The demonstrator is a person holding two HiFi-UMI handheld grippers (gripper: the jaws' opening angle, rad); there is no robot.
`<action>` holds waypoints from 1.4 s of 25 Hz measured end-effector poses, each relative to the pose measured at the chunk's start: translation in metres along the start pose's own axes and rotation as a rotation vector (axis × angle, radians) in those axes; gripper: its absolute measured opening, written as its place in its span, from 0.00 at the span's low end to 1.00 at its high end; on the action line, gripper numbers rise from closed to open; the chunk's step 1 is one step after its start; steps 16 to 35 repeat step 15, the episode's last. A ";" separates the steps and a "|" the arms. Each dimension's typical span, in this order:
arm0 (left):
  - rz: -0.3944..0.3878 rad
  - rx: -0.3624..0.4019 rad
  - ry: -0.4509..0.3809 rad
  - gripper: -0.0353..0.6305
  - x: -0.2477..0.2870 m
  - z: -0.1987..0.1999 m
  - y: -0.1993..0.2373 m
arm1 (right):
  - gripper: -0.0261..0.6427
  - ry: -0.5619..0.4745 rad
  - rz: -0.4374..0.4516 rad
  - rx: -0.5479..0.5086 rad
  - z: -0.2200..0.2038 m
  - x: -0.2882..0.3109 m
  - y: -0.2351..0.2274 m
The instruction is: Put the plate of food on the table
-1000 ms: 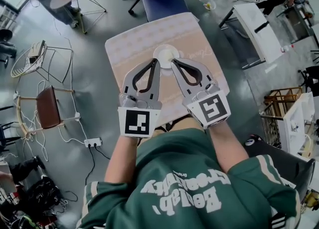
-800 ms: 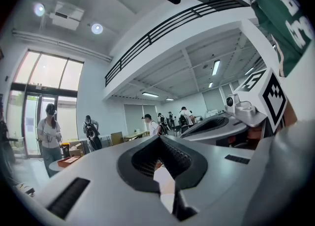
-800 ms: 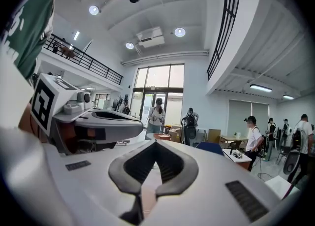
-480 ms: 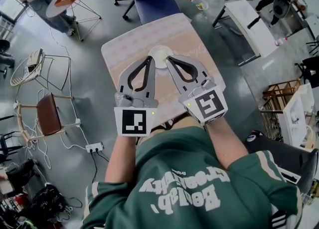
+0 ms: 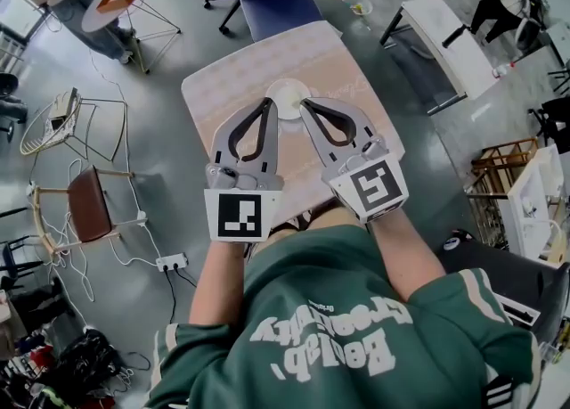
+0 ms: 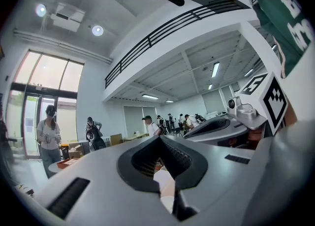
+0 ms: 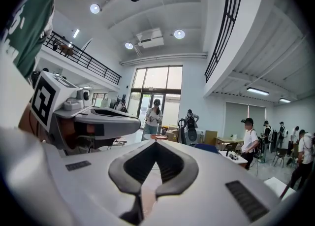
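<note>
Both jaw pairs clamp the plate (image 5: 290, 93): left gripper (image 5: 269, 105) at its 8 o'clock, right gripper (image 5: 308, 106) at 4, as before; sweatshirt (image 5: 338, 309) lettering unreadable.

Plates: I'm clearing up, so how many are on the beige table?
1: a white plate near the middle of the table, with the left gripper at its left rim and the right gripper at its right rim. The grippers cover part of the table.
</note>
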State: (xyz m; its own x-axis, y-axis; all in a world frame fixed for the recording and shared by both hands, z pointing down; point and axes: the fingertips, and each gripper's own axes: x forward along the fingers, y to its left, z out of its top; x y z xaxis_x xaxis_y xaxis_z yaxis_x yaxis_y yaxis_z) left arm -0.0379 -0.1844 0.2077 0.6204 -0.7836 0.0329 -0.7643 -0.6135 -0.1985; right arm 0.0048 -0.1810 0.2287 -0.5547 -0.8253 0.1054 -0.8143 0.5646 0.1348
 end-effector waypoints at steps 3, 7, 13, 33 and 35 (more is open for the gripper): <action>-0.002 -0.008 -0.006 0.06 0.000 0.001 -0.002 | 0.06 -0.004 0.000 -0.002 0.001 -0.001 0.000; 0.000 -0.008 -0.008 0.06 -0.001 0.001 0.001 | 0.06 -0.001 0.004 -0.015 0.001 0.002 0.002; 0.005 0.014 0.003 0.06 -0.004 0.004 0.000 | 0.06 -0.001 0.008 -0.024 0.005 0.001 0.003; 0.006 0.007 0.006 0.06 -0.004 0.003 -0.002 | 0.06 0.000 0.004 -0.023 0.005 0.000 0.002; 0.006 0.007 0.006 0.06 -0.004 0.003 -0.002 | 0.06 0.000 0.004 -0.023 0.005 0.000 0.002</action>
